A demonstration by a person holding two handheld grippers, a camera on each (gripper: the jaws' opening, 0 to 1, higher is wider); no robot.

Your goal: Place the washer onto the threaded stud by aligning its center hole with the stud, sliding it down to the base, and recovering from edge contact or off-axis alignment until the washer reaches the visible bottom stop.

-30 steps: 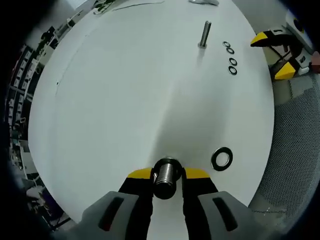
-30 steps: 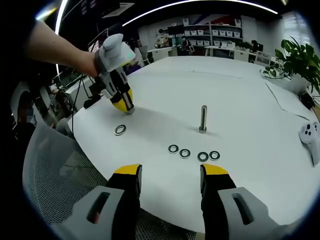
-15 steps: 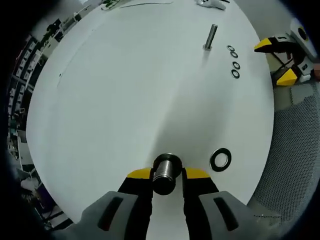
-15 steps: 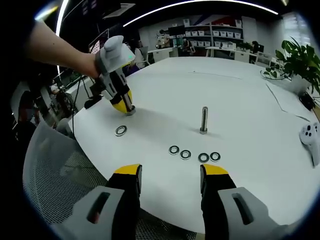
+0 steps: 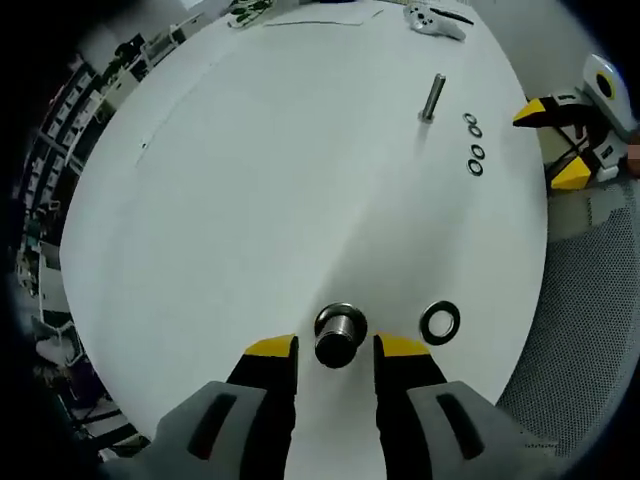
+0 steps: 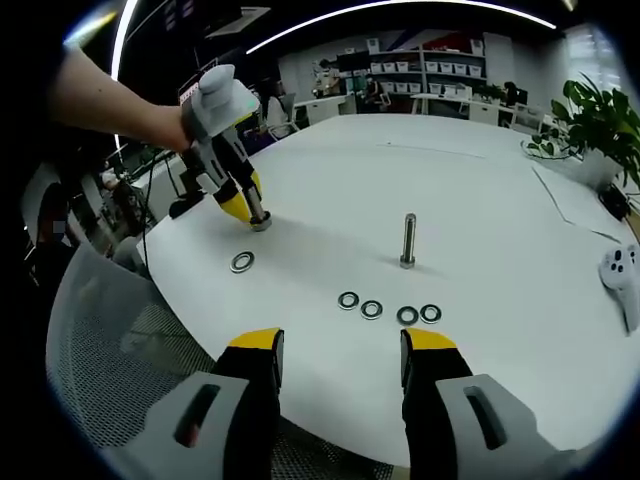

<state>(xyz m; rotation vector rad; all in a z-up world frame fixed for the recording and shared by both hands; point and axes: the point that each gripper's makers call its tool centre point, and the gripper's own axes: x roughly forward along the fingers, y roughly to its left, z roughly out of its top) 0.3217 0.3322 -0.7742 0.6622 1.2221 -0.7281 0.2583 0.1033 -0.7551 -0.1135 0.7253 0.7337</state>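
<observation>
Jaws of the left gripper (image 5: 333, 346) stand parted around a short threaded stud (image 5: 338, 335) seen end-on, with a gap on each side, so nothing is clamped. A large washer (image 5: 440, 321) lies flat on the tabletop (image 5: 260, 190) at about 3 o'clock from that stud, just beside it. Jaws of the right gripper (image 6: 340, 340) are spread wide and empty near the tabletop's near edge.

The tabletop is white, round and mostly bare. Around it lies an office room with shelving, storage boxes and a ceiling light strip; a potted plant (image 6: 600, 125) stands at 2 o'clock in the right gripper view.

The right gripper view shows a tall upright bolt (image 6: 408, 240) near the centre, four small washers (image 6: 388, 307) in a row at 6 o'clock from it, a mesh chair (image 6: 110, 380) at 8 o'clock, and a white controller (image 6: 622, 270) at 3 o'clock. The left gripper view looks steeply down the short stud's top.
</observation>
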